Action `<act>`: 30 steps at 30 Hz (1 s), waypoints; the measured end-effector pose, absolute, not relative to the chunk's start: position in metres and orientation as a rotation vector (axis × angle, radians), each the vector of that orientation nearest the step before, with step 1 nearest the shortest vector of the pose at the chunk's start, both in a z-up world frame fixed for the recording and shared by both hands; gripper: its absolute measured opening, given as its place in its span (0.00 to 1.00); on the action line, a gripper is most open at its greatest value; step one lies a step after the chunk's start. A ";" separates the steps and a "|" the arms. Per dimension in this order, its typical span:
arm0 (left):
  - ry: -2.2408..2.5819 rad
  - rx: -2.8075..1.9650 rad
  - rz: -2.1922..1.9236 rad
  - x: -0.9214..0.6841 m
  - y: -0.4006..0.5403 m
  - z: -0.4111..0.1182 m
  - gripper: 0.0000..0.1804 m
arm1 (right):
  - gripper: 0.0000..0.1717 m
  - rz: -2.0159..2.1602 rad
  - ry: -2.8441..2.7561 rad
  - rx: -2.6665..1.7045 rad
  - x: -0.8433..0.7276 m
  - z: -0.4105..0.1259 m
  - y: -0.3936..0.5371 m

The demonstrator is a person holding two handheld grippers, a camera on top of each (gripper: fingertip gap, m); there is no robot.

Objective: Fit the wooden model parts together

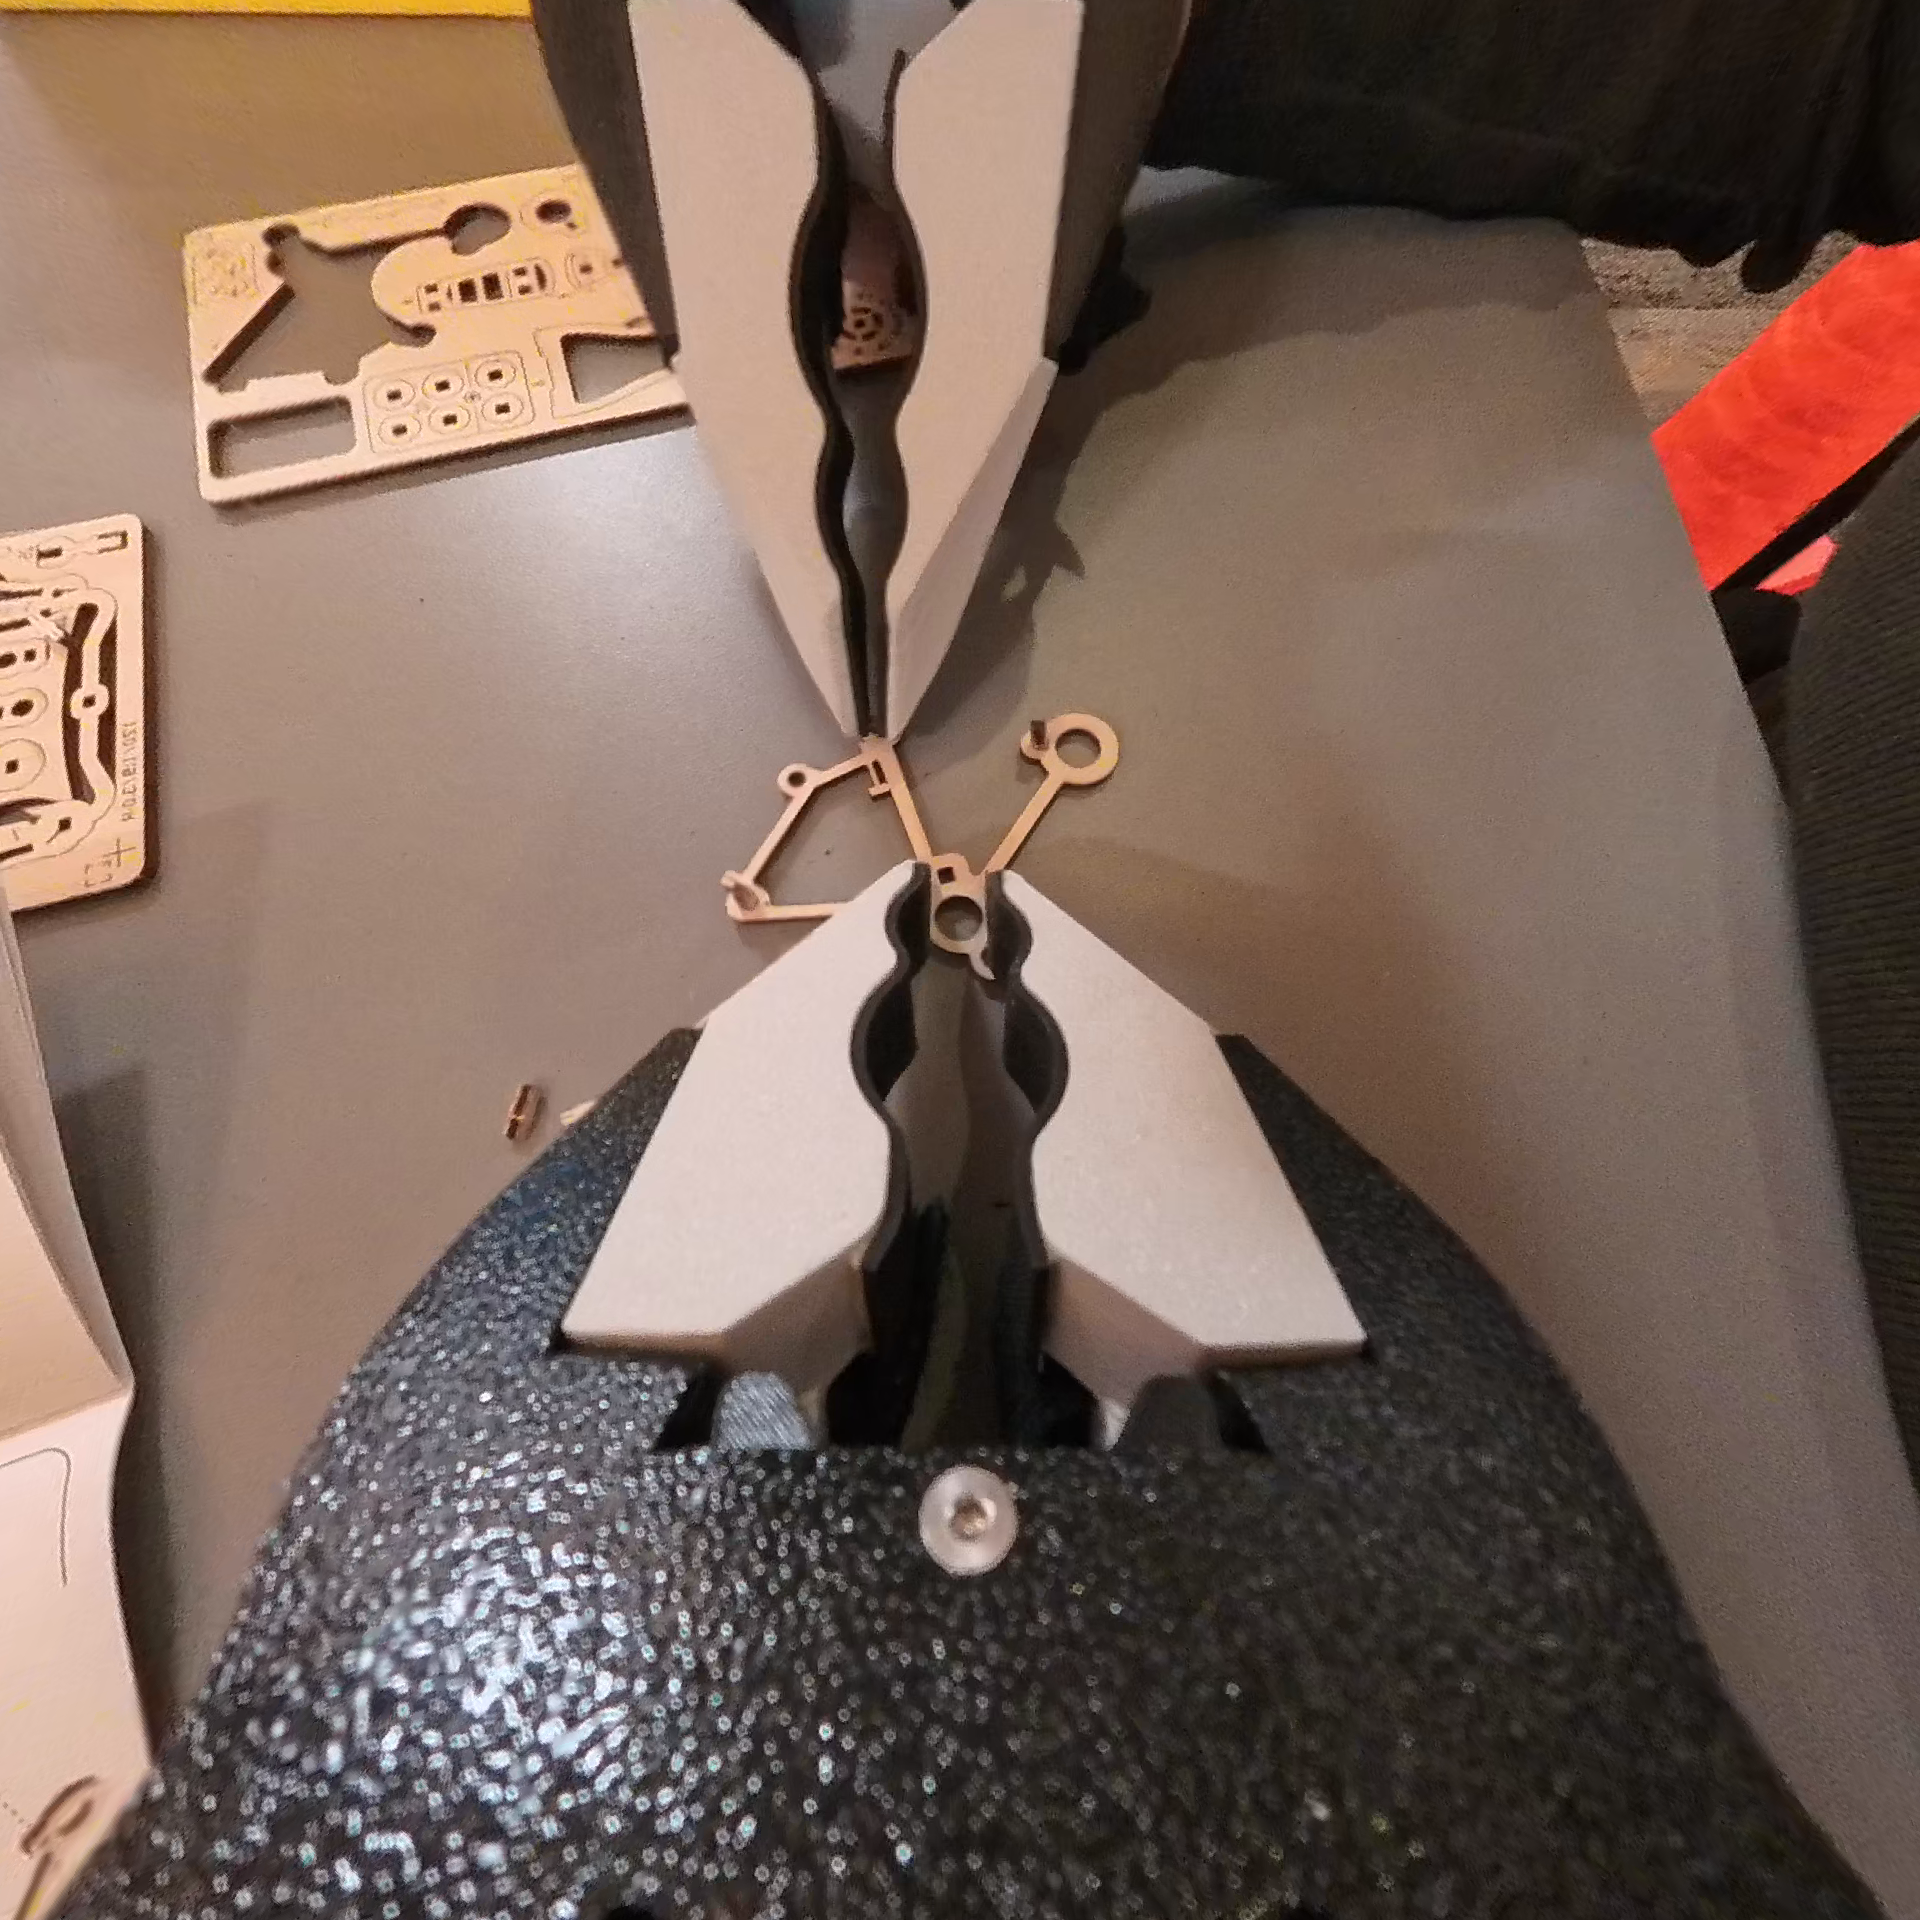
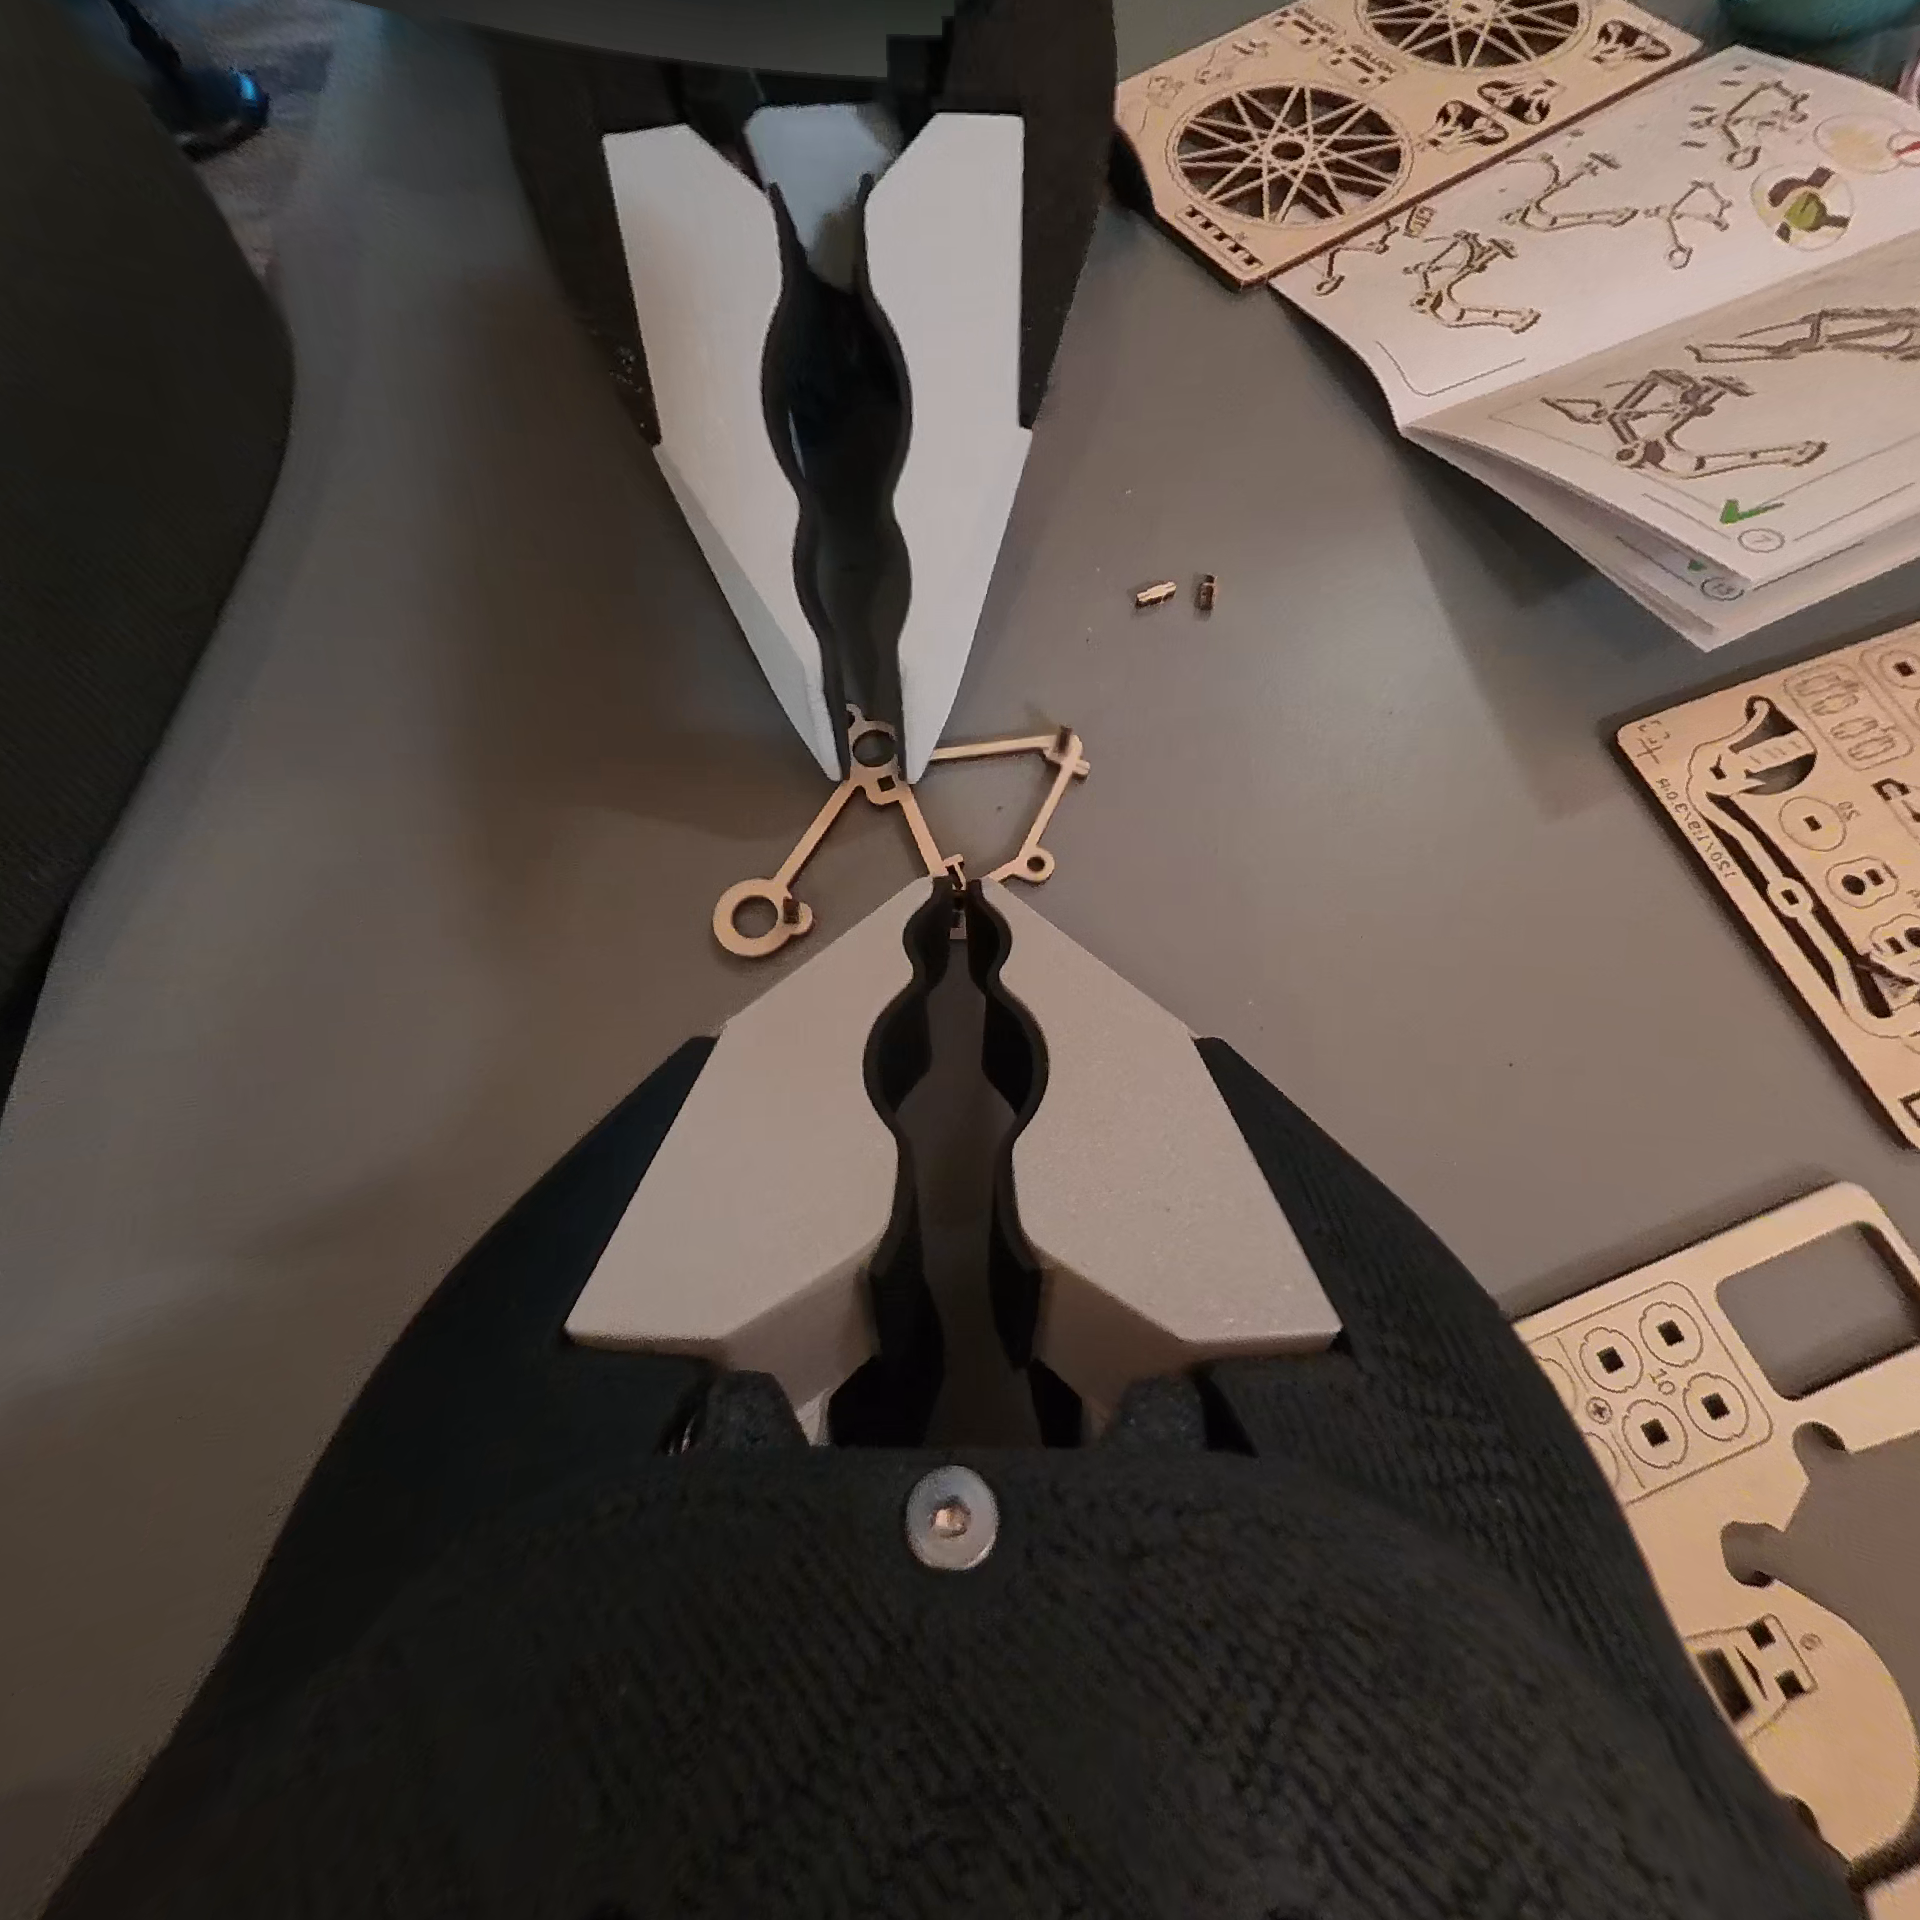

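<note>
A thin wooden frame part point(image 1: 1021, 823) with ring ends lies on the grey table point(image 1: 1351, 831) between my two grippers. My left gripper point(image 1: 958, 899) is shut on one ring end of it, with both pads pressed on the ring's sides. The right wrist view shows that gripper point(image 2: 873, 769) from the front, along with the frame point(image 2: 815, 835). My right gripper point(image 2: 954, 888) is shut on a small wooden peg point(image 2: 955, 916) right at a slotted corner of the frame. In the left wrist view its tips point(image 1: 878, 727) touch that corner.
Laser-cut wooden sheets lie at the left point(image 1: 416, 343) point(image 1: 62, 717) and at the right point(image 2: 1787, 883) point(image 2: 1766, 1507). An open instruction booklet point(image 2: 1662, 364) and a wheel sheet point(image 2: 1351, 135) lie at the far right. Loose pegs point(image 2: 1153, 594) point(image 1: 520, 1107) lie on the table. Less than 4 cm separates the two grippers' tips.
</note>
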State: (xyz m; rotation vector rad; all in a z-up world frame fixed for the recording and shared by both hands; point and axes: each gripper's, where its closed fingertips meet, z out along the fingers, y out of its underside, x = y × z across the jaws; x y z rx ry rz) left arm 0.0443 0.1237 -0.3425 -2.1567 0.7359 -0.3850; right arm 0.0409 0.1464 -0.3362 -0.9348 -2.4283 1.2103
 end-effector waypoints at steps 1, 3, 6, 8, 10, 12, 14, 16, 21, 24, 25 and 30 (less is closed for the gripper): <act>0.723 -2.165 -0.391 0.044 0.124 -0.343 0.05 | 0.01 1.206 -2.433 -0.922 0.042 -0.336 0.147; 0.716 -2.169 -0.392 0.044 0.124 -0.343 0.05 | 0.01 1.216 -2.439 -0.910 0.043 -0.337 0.147; 0.709 -2.173 -0.392 0.044 0.124 -0.343 0.05 | 0.01 1.212 -2.441 -0.887 0.044 -0.337 0.147; 0.706 -2.174 -0.397 0.044 0.124 -0.343 0.04 | 0.01 1.195 -2.438 -0.865 0.045 -0.337 0.147; 0.708 -2.172 -0.394 0.044 0.124 -0.343 0.04 | 0.01 1.179 -2.432 -0.850 0.045 -0.337 0.147; 0.713 -2.167 -0.390 0.045 0.124 -0.342 0.04 | 0.01 1.164 -2.426 -0.845 0.045 -0.337 0.147; 0.723 -2.159 -0.379 0.045 0.124 -0.342 0.04 | 0.01 1.138 -2.412 -0.843 0.045 -0.337 0.147; 0.728 -2.156 -0.374 0.045 0.125 -0.342 0.04 | 0.01 1.126 -2.391 -0.855 0.045 -0.337 0.147; 0.725 -2.160 -0.388 0.045 0.124 -0.342 0.04 | 0.01 1.120 -2.385 -0.910 0.045 -0.337 0.147; 0.725 -2.161 -0.389 0.045 0.124 -0.342 0.04 | 0.01 1.129 -2.389 -0.933 0.045 -0.336 0.147; 0.725 -2.161 -0.390 0.045 0.124 -0.342 0.04 | 0.01 1.124 -2.392 -0.936 0.045 -0.336 0.147; 0.726 -2.159 -0.393 0.045 0.125 -0.342 0.04 | 0.01 1.124 -2.395 -0.937 0.047 -0.337 0.148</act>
